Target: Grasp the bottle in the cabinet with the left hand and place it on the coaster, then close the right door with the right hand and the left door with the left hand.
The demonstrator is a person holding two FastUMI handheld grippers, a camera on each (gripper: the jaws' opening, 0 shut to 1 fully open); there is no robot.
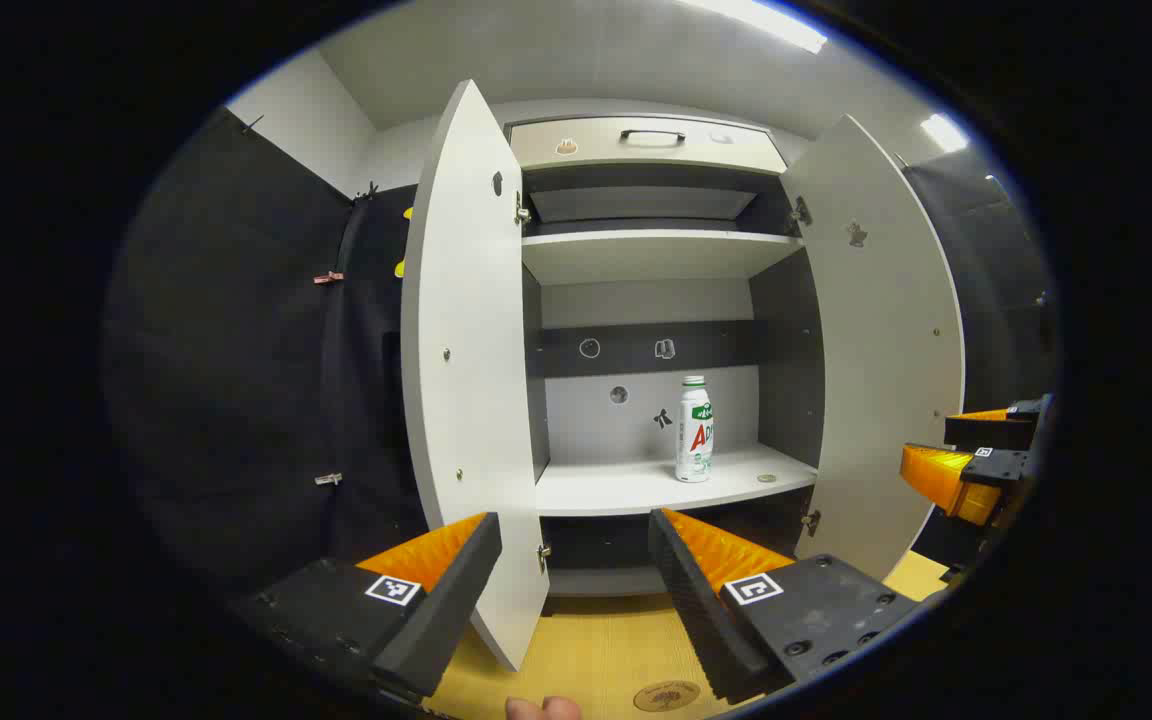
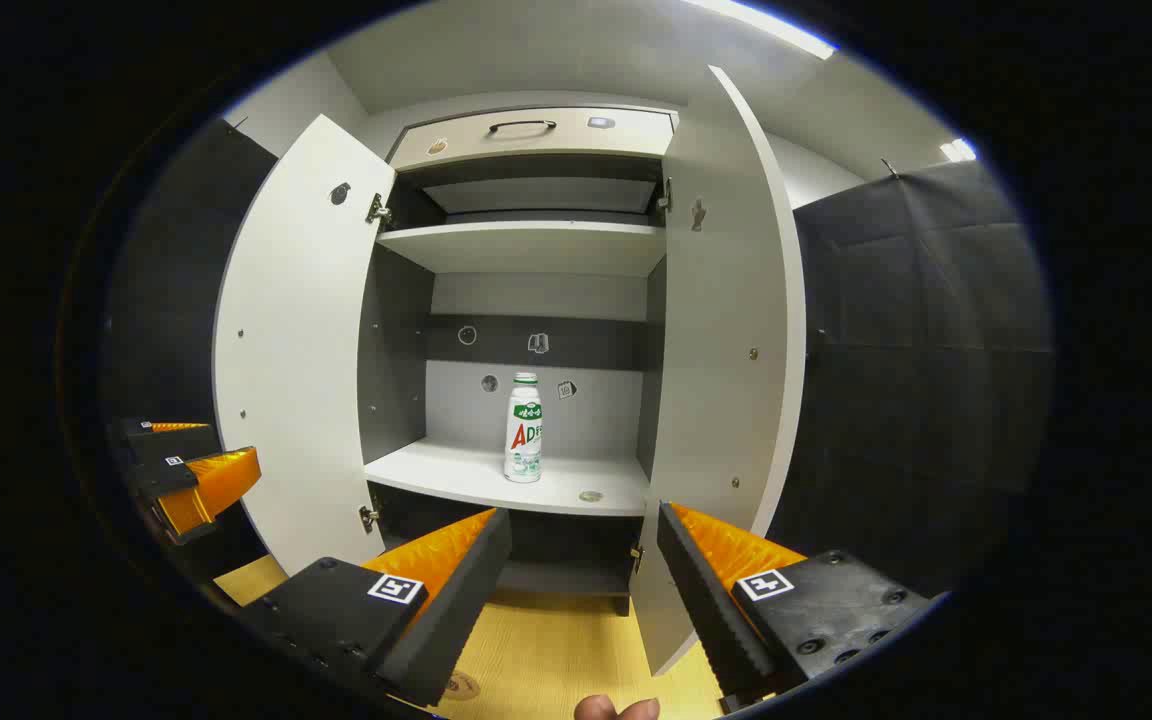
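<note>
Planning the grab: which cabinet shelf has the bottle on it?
The lower shelf: the bottle stands upright on it, right of centre. The upper shelf looks bare.

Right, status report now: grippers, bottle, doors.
Left gripper open, empty. Right gripper open, empty. Bottle upright on the cabinet shelf, untouched. Left door and right door both open; path to bottle clear.

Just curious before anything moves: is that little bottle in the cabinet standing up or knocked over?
Standing upright. The bottle rests on its base on the lower shelf, cap on top, between both open doors.
</note>
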